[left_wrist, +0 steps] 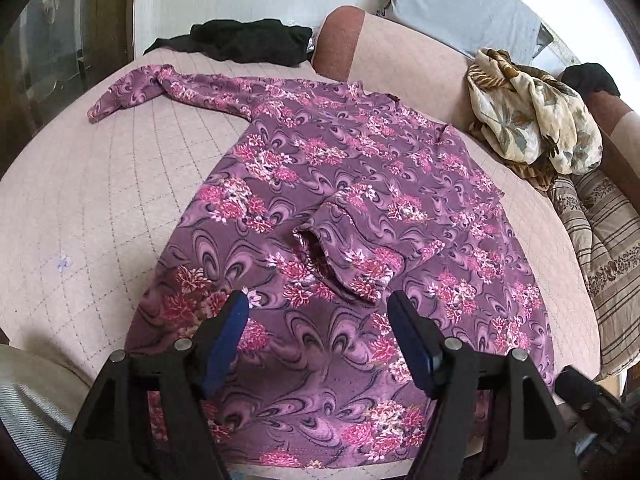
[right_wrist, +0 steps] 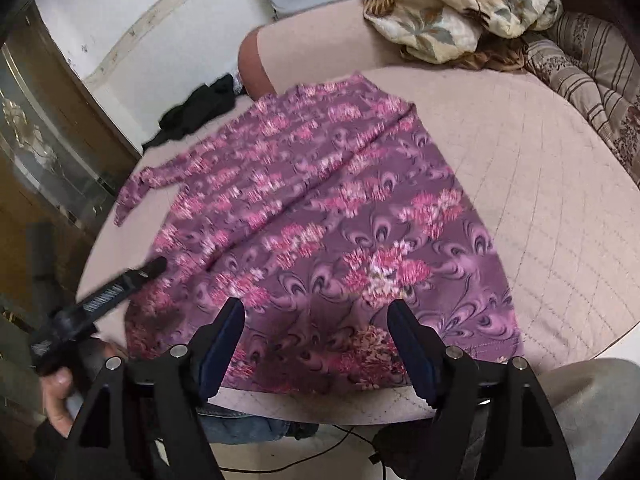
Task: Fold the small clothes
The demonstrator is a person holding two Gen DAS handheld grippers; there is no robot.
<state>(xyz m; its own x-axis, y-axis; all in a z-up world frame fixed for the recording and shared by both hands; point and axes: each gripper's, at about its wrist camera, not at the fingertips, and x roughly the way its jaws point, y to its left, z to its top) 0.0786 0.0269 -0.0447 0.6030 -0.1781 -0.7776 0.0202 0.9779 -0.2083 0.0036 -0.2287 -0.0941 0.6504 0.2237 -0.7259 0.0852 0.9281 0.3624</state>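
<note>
A purple floral long-sleeved garment point(left_wrist: 328, 184) lies spread on the pink quilted bed point(left_wrist: 100, 200). One sleeve point(left_wrist: 160, 84) stretches out to the far left; the other sleeve point(left_wrist: 360, 248) is folded in over the body, cuff open toward me. My left gripper point(left_wrist: 318, 304) is open and empty, just above the garment near its hem. In the right wrist view the garment point(right_wrist: 320, 208) is blurred. My right gripper point(right_wrist: 316, 312) is open and empty above the hem's right part. The left gripper's body point(right_wrist: 100, 300) shows at the left there.
A black garment point(left_wrist: 244, 40) lies at the bed's far edge. A crumpled cream floral cloth point(left_wrist: 532, 120) sits at the right by striped cushions point(left_wrist: 608, 256). A pink bolster point(left_wrist: 400, 56) lies behind the garment. A glass cabinet point(right_wrist: 44, 160) stands at the left.
</note>
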